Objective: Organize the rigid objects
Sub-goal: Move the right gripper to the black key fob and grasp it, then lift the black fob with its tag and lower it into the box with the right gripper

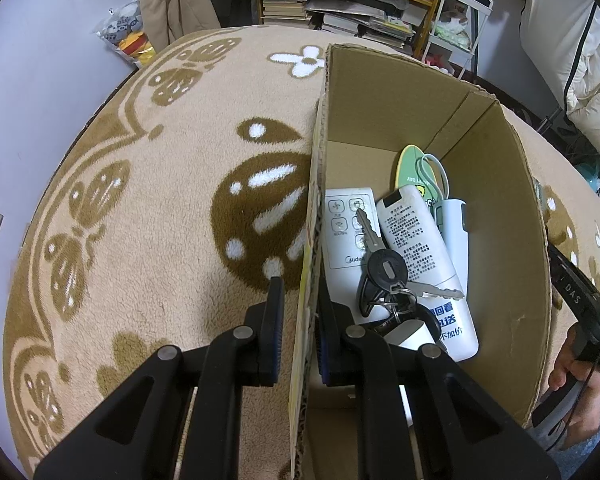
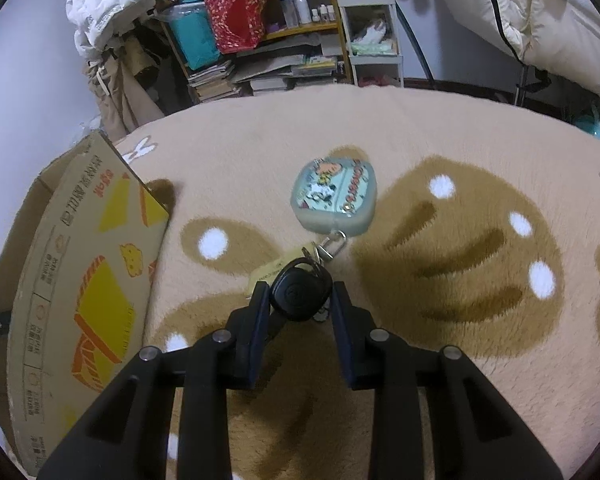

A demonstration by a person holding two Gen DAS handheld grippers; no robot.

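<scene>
A cardboard box (image 1: 400, 92) stands on the patterned blanket. Inside lie a white remote (image 1: 346, 240), a white bottle with printed text (image 1: 424, 264), a bunch of keys (image 1: 384, 276) and a green card (image 1: 412, 168). My left gripper (image 1: 300, 320) is shut on the box's left wall, one finger outside and one inside. In the right wrist view a black key fob (image 2: 300, 288) lies on the blanket, clipped to a pale blue cartoon case (image 2: 334, 196). My right gripper (image 2: 300, 304) is open with the fob between its fingers. The box (image 2: 80, 280) stands to its left.
A bookshelf (image 2: 276, 40) with books, bottles and bags stands behind the blanket, beside a white cart (image 2: 374, 32). Coats hang at the back left. A hand holding the other gripper (image 1: 580, 320) shows right of the box.
</scene>
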